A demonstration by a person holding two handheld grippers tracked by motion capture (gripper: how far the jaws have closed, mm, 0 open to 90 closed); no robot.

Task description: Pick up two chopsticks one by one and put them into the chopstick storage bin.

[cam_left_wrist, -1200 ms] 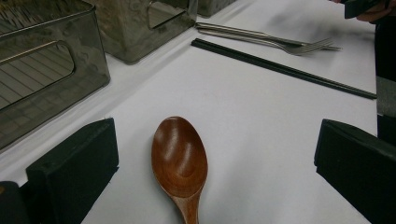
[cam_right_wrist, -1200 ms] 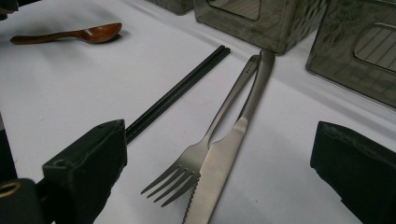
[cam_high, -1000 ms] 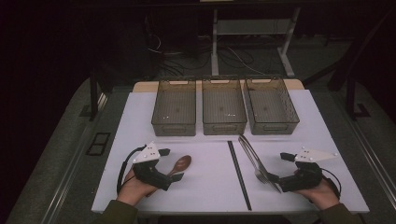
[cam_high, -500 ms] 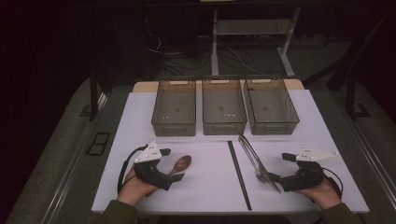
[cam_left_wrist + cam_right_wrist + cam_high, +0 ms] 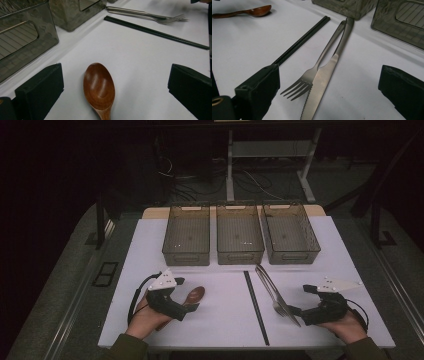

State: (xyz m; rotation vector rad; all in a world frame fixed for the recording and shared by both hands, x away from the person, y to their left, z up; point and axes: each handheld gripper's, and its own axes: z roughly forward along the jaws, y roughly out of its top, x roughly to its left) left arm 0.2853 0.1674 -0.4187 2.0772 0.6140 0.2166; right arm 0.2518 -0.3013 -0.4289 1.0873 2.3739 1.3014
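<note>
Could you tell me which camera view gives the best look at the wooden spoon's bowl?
The left gripper view: the wooden spoon lies bowl-up between the open jaws, its grain clear. The high view shows the spoon small beside the left gripper. The right gripper view shows it far off, side-on.

dark room, cables (image 5: 200, 182) and perhaps a desk frame (image 5: 270, 157) behind.

I see three bins (image 5: 239, 234) in a row at the table's (image 5: 225, 320) far side. Nearer me lie the spoon (image 5: 194, 295) left, chopsticks (image 5: 256, 306) middle, fork (image 5: 272, 292) and knife (image 5: 281, 299) right, touching.
</note>
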